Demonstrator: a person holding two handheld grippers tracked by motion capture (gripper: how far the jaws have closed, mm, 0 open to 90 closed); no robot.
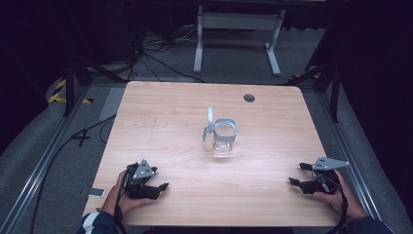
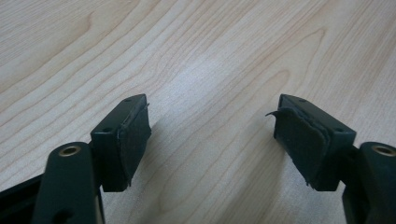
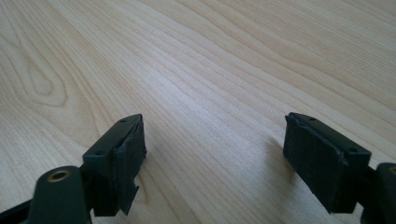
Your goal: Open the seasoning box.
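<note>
Both grippers rest wide open at the near edge of a wooden table; a clear glass jar stands at mid-table, well apart from both.

Left gripper (image 1: 163, 186): held in the person's left hand (image 1: 127, 201) at the near left of the table (image 1: 160, 112), grey three-cornered plate on top; in the left gripper view its jaws stand wide apart over bare light wood grain, and the black pad (image 2: 301, 140) on one jaw is frayed and peeling at its edge. Centre: jar (image 1: 224, 138) of clear glass, upright, with a grey metal rim and its hinged lid (image 1: 210, 122) raised at its left side; contents cannot be determined. A small dark round fitting (image 1: 249, 98) sits in the tabletop beyond it. Right gripper (image 1: 295, 175): held in the right hand (image 1: 336, 197) at the near right, jaws wide apart, nothing between them.
</note>
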